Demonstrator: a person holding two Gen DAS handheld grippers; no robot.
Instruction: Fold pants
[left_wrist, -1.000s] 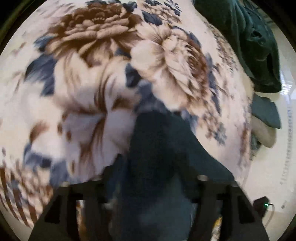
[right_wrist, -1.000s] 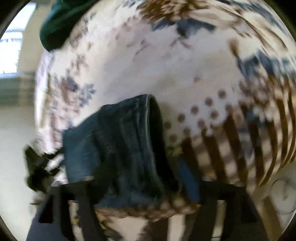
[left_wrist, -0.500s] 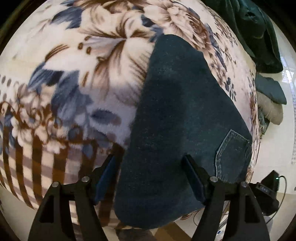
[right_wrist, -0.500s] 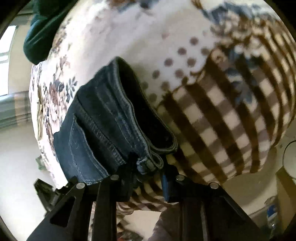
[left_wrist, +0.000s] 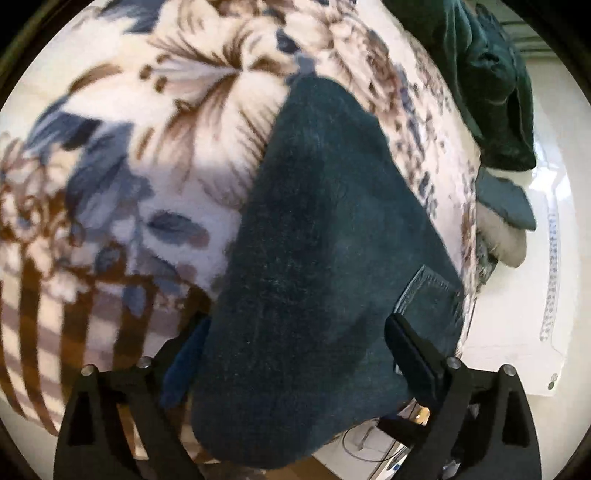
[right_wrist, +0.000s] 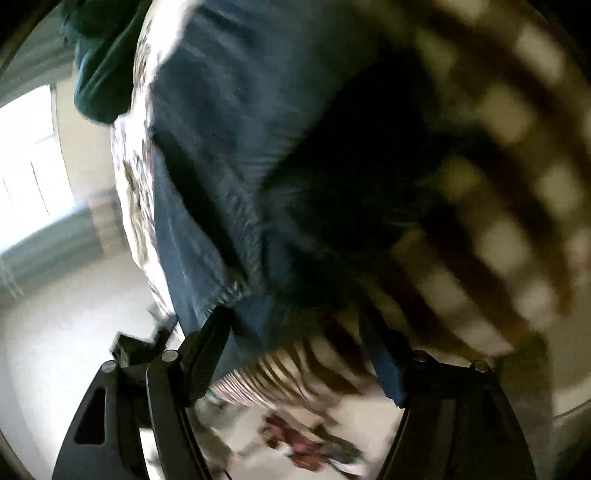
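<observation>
Floral blanket (left_wrist: 155, 155) on the bed carries the folded pants (left_wrist: 314, 258), dark denim, lying toward 5 o'clock by the bed's edge. Left gripper (left_wrist: 295, 354) straddles the near fold, jaws opening, pads off the cloth. Right gripper (right_wrist: 295, 354), blurred, also opens over the waistband. Green garment (left_wrist: 491, 92) lies at 1 o'clock.

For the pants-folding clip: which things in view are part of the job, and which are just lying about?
Part of the job:
- dark jeans, folded on the floral blanket
- left claw, opening, denim between its fingers
- right claw, opening

Lying about:
- dark green garment at the bed's far edge
- grey slipper-like item on the floor
</observation>
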